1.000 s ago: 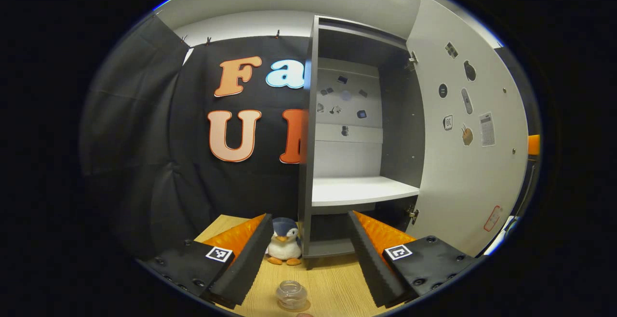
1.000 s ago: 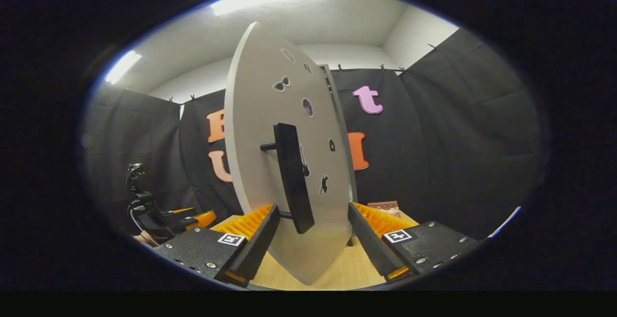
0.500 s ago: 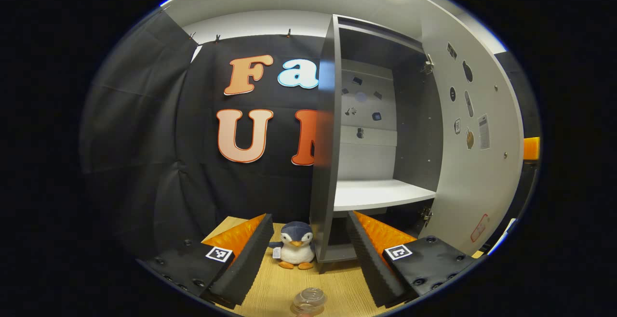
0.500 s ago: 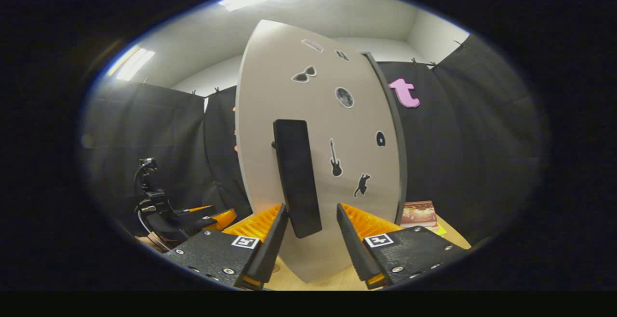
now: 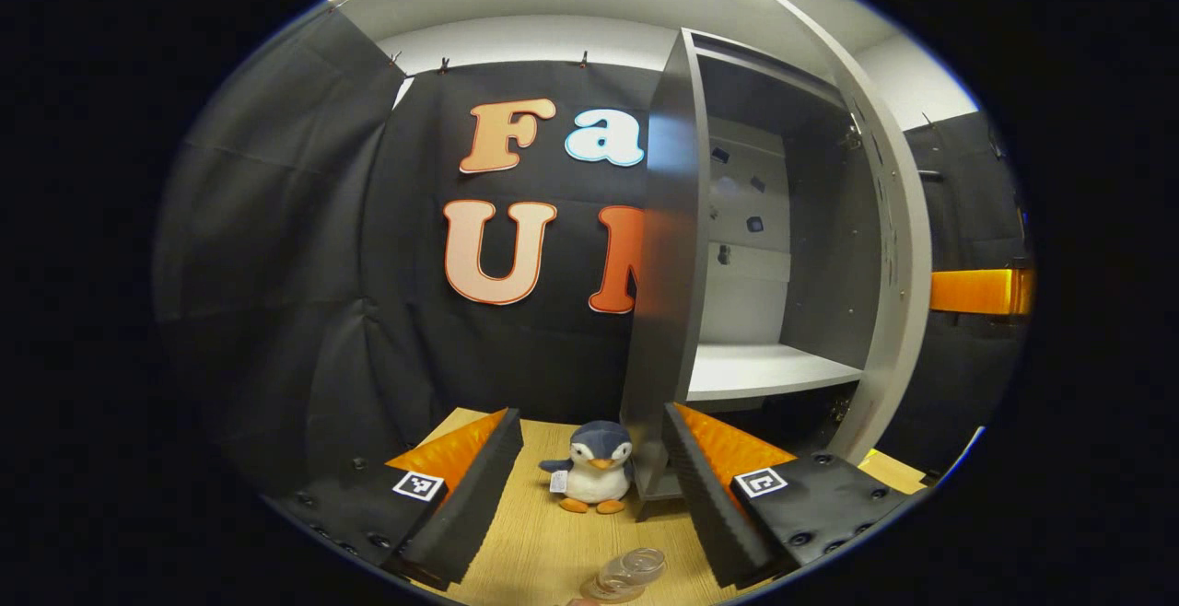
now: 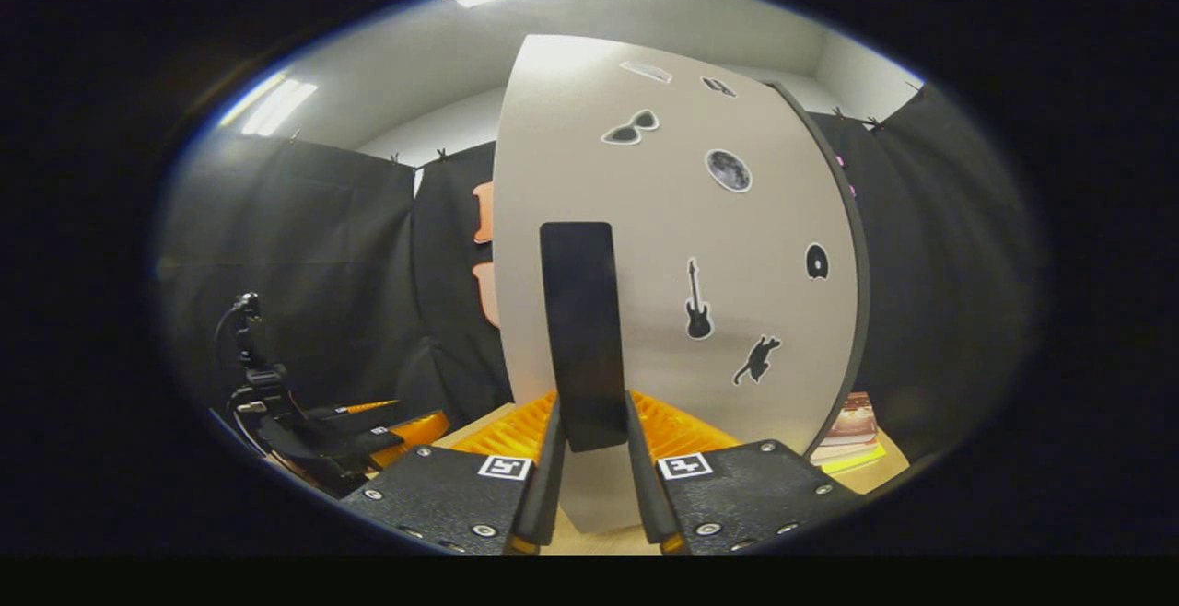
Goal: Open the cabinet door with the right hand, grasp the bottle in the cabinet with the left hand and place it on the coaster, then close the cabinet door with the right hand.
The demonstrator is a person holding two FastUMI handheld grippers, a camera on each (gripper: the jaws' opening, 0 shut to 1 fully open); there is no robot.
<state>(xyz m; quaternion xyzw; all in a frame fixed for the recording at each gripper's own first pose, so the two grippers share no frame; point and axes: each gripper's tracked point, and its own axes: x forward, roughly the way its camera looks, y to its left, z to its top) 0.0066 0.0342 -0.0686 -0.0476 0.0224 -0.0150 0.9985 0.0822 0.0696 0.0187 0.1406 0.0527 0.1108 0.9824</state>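
Right gripper view: the right gripper (image 6: 594,459) has its two fingers closed against the sides of the black handle (image 6: 580,330) on the cabinet door (image 6: 700,219), one finger on each side of the handle's lower end. The door's pale outer face carries small dark stickers. The left gripper shows far off at the lower left of this view, above the wooden table (image 6: 589,543). A stack of books (image 6: 852,431) lies on the table to the right of the door.

Left gripper view: the left gripper (image 5: 589,486) is empty, jaws spread wide, held above the table. The cabinet (image 5: 668,247) stands open, the door seen nearly edge-on at its right side. The white shelf (image 5: 764,371) inside is bare. The bottle (image 5: 631,571), clear, stands on the table at the lower edge, between the two fingers in the picture and apart from both; whether a coaster lies under it cannot be told. A plush penguin (image 5: 594,480) sits on the table just beside the cabinet's left wall
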